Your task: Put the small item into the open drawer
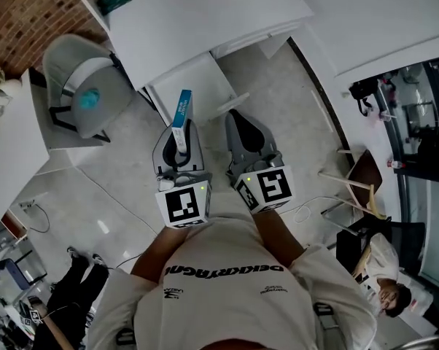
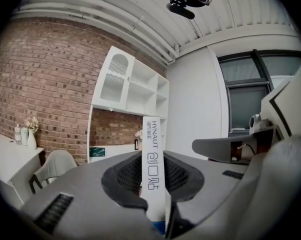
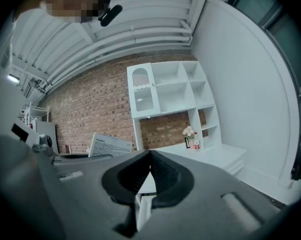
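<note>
A slim white and blue box (image 1: 181, 109) stands upright between the jaws of my left gripper (image 1: 180, 138), which is shut on its lower end. In the left gripper view the box (image 2: 154, 169) rises from the left gripper (image 2: 154, 196) and shows printed lettering. My right gripper (image 1: 239, 120) is beside it to the right, shut with nothing in it; in the right gripper view the right gripper (image 3: 150, 158) has its tips touching. Ahead of both grippers stands a white cabinet (image 1: 205, 13), and a white drawer (image 1: 189, 84) sticks out of its front just beyond the box.
A grey chair (image 1: 84, 86) holding a teal object stands to the left by a white table (image 1: 12, 144). A wooden chair (image 1: 359, 183) and a seated person (image 1: 383, 286) are at the right. Another person's legs (image 1: 74, 290) are at lower left. A brick wall and white shelves (image 3: 170, 91) rise behind.
</note>
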A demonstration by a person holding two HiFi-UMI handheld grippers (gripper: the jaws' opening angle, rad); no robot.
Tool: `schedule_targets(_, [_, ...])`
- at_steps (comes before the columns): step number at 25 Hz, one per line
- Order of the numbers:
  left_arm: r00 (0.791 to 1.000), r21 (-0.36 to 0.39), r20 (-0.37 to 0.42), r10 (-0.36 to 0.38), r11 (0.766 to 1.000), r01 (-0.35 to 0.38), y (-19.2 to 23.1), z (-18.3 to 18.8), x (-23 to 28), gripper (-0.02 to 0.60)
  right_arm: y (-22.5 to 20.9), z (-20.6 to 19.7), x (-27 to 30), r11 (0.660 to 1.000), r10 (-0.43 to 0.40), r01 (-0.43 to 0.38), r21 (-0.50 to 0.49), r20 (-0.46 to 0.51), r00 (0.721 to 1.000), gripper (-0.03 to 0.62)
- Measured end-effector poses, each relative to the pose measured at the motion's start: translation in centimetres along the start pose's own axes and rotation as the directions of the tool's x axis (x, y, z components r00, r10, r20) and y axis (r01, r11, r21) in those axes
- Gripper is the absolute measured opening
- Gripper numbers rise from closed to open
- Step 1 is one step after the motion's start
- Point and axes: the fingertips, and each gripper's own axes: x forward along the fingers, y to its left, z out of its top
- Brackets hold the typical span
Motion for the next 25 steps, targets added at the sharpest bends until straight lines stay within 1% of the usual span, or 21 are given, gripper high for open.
schedule_targets(3, [1.000, -0.016, -0.019, -0.012, 1.000, 0.011, 1.1, -0.6, 1.7, 0.064, -0.2, -0.7, 1.9, 1.000, -0.016, 0.016, 0.008, -0.020, 1.000, 0.000])
schedule_targets(7, [0.998, -0.042, -0.065, -0.022, 0.999, 0.019, 2.0, -1.8, 3.9, 0.064, -1.0, -2.0, 4.2, 0.999, -0.030, 0.031, 0.022, -0.054, 0.998, 0.000])
schedule_targets(11, [0.996, -0.035, -0.092, -0.002, 0.999, -0.001, 2.8, -3.7, 6.2, 0.064, -2.4, -3.2, 6.3, 0.999, -0.024, 0.026, 0.024, -0.080, 0.997, 0.000])
schedule_targets(13, [0.994, -0.021, -0.107, 0.011, 1.000, -0.013, 2.7, -4.6, 7.2, 0.064, -3.3, -4.1, 7.0, 0.999, -0.015, 0.018, 0.036, -0.093, 0.996, 0.000])
schedule_targets(17, [0.989, -0.019, -0.143, 0.037, 0.999, -0.040, 2.7, -6.5, 9.6, 0.064, -5.2, -6.0, 9.1, 0.998, 0.021, -0.013, 0.060, -0.128, 0.992, 0.000])
schedule_targets(20, [0.982, -0.038, -0.181, 0.056, 0.997, -0.064, 3.2, -8.2, 11.6, 0.066, -6.2, -7.1, 11.1, 0.997, 0.051, -0.042, 0.060, -0.151, 0.987, 0.000])
schedule_targets(25, [0.967, -0.039, -0.239, 0.094, 0.994, -0.106, 3.4, -11.1, 14.2, 0.064, -8.4, -10.0, 13.9, 0.993, 0.091, -0.075, 0.087, -0.202, 0.975, 0.000])
